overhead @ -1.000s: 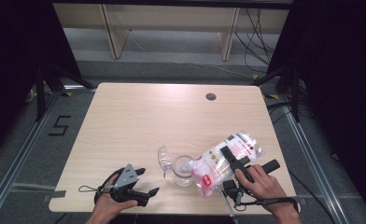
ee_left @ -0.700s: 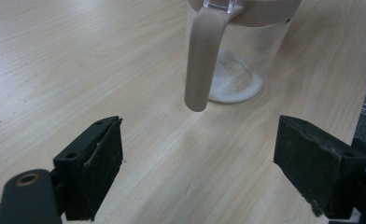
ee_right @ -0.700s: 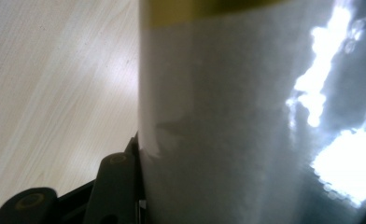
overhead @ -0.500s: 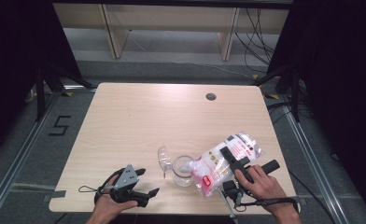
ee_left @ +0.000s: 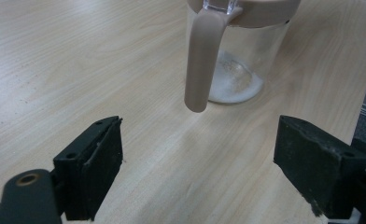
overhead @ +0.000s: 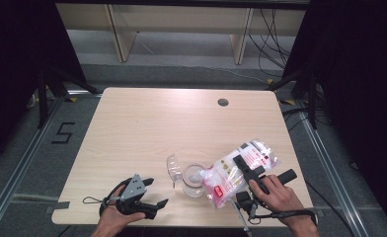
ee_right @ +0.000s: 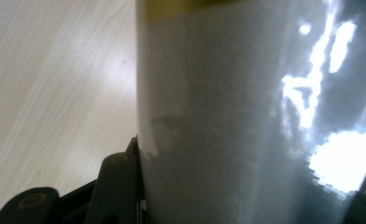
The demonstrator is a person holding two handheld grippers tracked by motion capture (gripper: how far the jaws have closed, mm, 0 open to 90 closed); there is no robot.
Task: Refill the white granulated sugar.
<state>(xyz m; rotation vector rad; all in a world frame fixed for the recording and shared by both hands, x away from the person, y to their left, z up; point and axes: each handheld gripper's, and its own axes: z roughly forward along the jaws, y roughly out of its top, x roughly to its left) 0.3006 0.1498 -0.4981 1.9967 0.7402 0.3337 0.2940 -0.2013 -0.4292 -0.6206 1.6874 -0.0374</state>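
A clear jar (overhead: pixel 194 180) with a beige rim stands near the table's front edge, its clear lid (overhead: pixel 172 169) flipped open to the left. In the left gripper view the jar (ee_left: pixel 237 60) holds a little white powder, and a beige strap (ee_left: pixel 200 60) hangs down its side. My right gripper (overhead: pixel 244 166) is shut on a clear bag of white grains (overhead: pixel 233 174) with a red label, tilted with its lower end over the jar. The bag (ee_right: pixel 246 121) presses against one black finger (ee_right: pixel 118 186). My left gripper (overhead: pixel 156 192) rests open left of the jar, holding nothing (ee_left: pixel 197 172).
The wooden table (overhead: pixel 157 123) has a round cable hole (overhead: pixel 223 102) at the back right. Dark curtains and metal floor rails flank the table. Shelf legs stand beyond the far edge.
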